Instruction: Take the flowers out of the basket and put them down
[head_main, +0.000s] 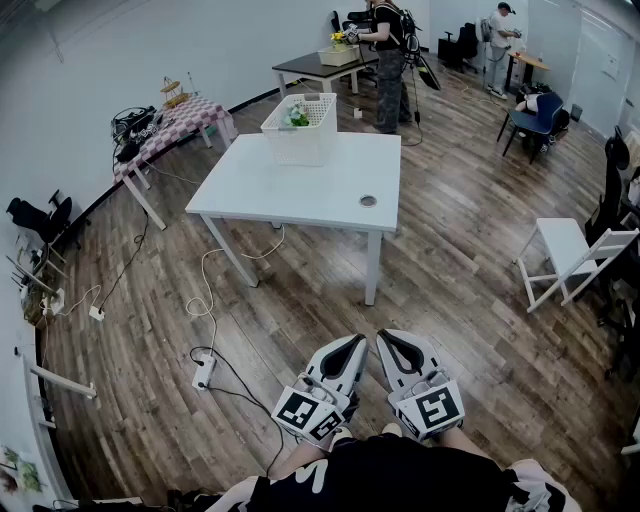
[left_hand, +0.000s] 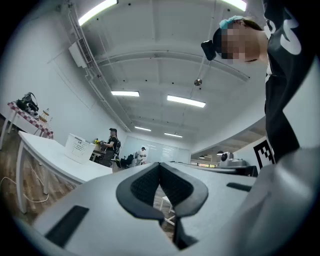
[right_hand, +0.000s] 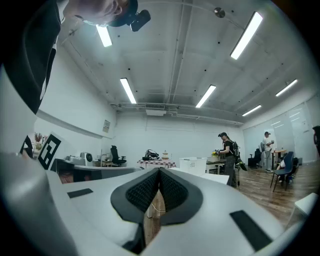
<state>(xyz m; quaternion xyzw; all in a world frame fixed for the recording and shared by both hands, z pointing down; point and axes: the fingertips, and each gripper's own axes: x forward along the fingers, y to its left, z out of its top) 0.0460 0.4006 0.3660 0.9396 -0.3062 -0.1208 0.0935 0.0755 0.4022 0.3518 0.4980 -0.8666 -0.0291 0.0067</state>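
Note:
A white slatted basket (head_main: 300, 128) stands at the far end of a white table (head_main: 300, 185), with green flowers (head_main: 295, 117) showing inside it. Both grippers are held low against my body, far from the table, pointing toward it. My left gripper (head_main: 358, 341) is shut with nothing between its jaws. Beside it, my right gripper (head_main: 383, 337) is shut and empty too. In the left gripper view the jaws' tips meet at the left gripper (left_hand: 160, 164), and the basket (left_hand: 79, 148) sits small at the left. The right gripper (right_hand: 160, 170) shows closed pads, with the basket (right_hand: 194, 164) beyond.
Wooden floor lies between me and the table, with a power strip (head_main: 203, 372) and cables at the left. A white folding stool (head_main: 570, 255) stands at the right. A checkered table (head_main: 185, 113) is at the back left. A person (head_main: 388, 60) stands behind the white table.

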